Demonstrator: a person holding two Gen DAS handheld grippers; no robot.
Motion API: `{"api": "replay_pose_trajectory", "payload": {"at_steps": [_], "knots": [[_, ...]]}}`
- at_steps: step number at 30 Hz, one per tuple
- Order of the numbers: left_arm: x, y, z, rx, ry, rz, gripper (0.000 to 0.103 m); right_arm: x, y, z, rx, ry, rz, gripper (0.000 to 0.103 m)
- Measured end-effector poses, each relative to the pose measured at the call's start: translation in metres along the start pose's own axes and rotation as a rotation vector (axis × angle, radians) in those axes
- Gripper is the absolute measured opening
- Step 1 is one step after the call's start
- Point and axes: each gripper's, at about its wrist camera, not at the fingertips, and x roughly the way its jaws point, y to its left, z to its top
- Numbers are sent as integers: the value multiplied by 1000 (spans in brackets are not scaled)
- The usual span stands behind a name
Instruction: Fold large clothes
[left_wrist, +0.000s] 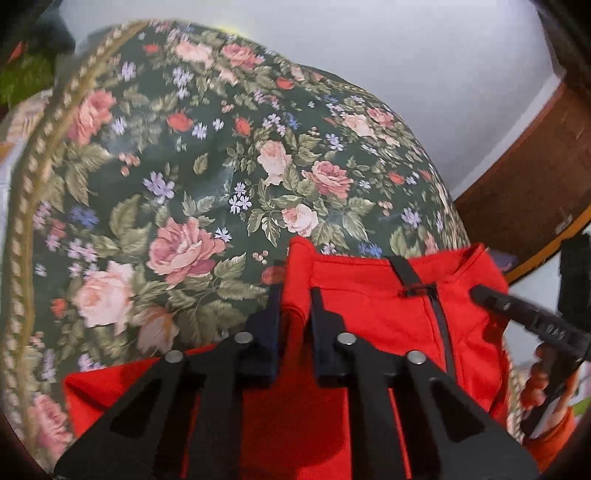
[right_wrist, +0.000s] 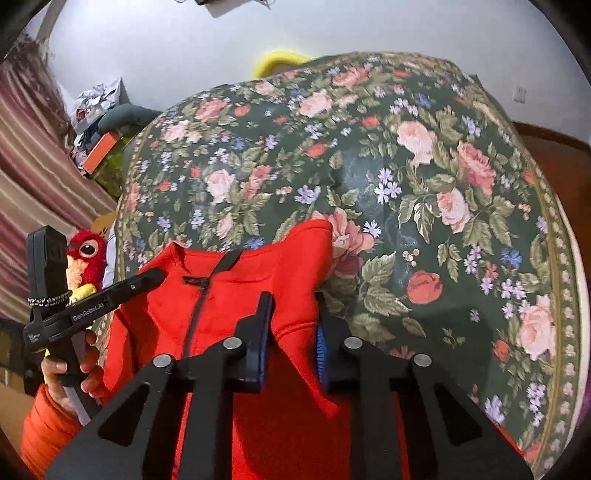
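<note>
A dark green floral cloth (right_wrist: 424, 206), printed with pink roses and edged by a braided band, covers the round worktop. Beyond its far edge a yellow ring-shaped thing (right_wrist: 279, 59) peeks out against a pale wall (left_wrist: 406, 74). Past the left edge stand a red plush parrot (right_wrist: 86, 254), an orange box (right_wrist: 101, 149), crumpled silvery wrapping (right_wrist: 94, 101) and a striped curtain (right_wrist: 29, 147). Past the right edge runs a brown wooden panel (left_wrist: 524, 188).

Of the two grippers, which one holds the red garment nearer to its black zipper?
The left gripper. Its jaws pinch the red garment close beside the black zipper; the right gripper grips the corner farther from it.
</note>
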Motion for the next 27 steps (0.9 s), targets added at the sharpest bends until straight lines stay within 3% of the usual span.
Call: {"api": "replay_pose_trajectory", "payload": {"at_steps": [11, 19, 27], "knots": [[-122, -56, -35, 230, -95, 67, 8, -90, 51, -34, -79, -60, 18, 15], [-182, -74, -87, 249, -87, 17, 8, -142, 78, -92, -121, -58, 39, 15], [-201, -74, -151, 246, -56, -40, 8, -144, 69, -158, -67, -9, 79, 15]]}}
